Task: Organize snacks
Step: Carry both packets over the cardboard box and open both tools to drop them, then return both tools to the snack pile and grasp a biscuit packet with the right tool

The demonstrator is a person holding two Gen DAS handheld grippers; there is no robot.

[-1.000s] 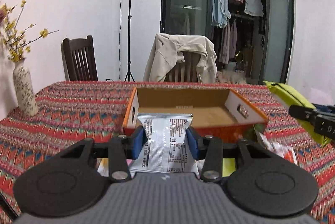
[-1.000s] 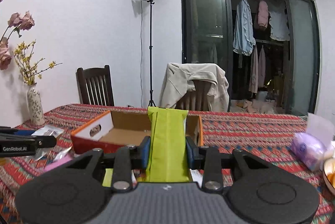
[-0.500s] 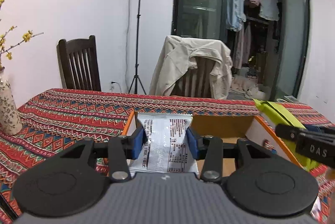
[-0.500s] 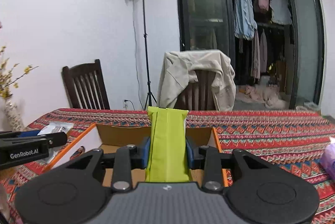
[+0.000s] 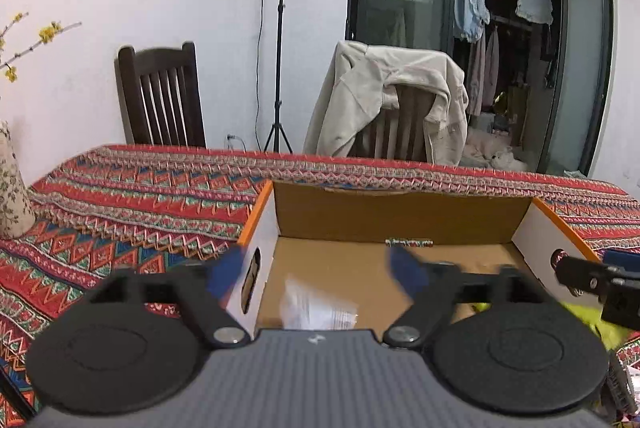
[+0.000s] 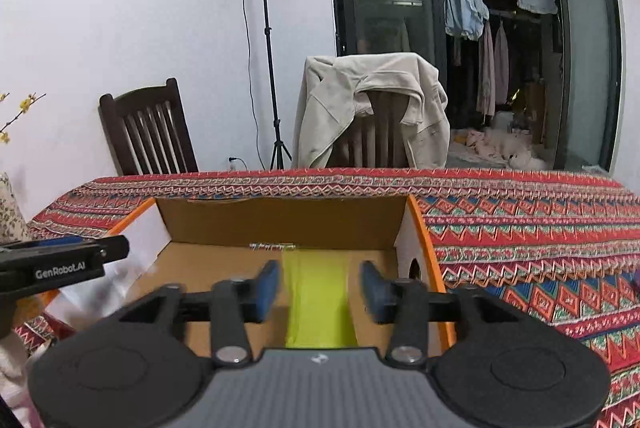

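Note:
An open cardboard box (image 5: 400, 216) with orange outer walls and white ends sits on the patterned tablecloth. My left gripper (image 5: 316, 268) hangs over its near left part, jaws opening wide. A silver-white printed packet (image 5: 316, 308), blurred, lies loose below them inside the box. My right gripper (image 6: 320, 286) is over the box's (image 6: 280, 224) right part, jaws opening. The yellow-green packet (image 6: 316, 300) stands between the blue pads (image 6: 268, 284) with a gap on each side. Each gripper shows in the other's view, the right gripper (image 5: 592, 280) at the right edge, the left gripper (image 6: 64, 264) at the left edge.
A flowered vase (image 5: 12, 188) stands at the table's left edge. Two chairs are behind the far edge, a bare dark one (image 5: 160, 100) and one draped with a beige jacket (image 5: 392, 100). A light stand (image 6: 264, 40) rises by the wall. More wrappers (image 6: 16, 368) lie near left.
Both grippers moved forward and down over the box and opened. The silver packet left the left jaws and dropped into the box. The right pads drew away from the yellow-green packet.

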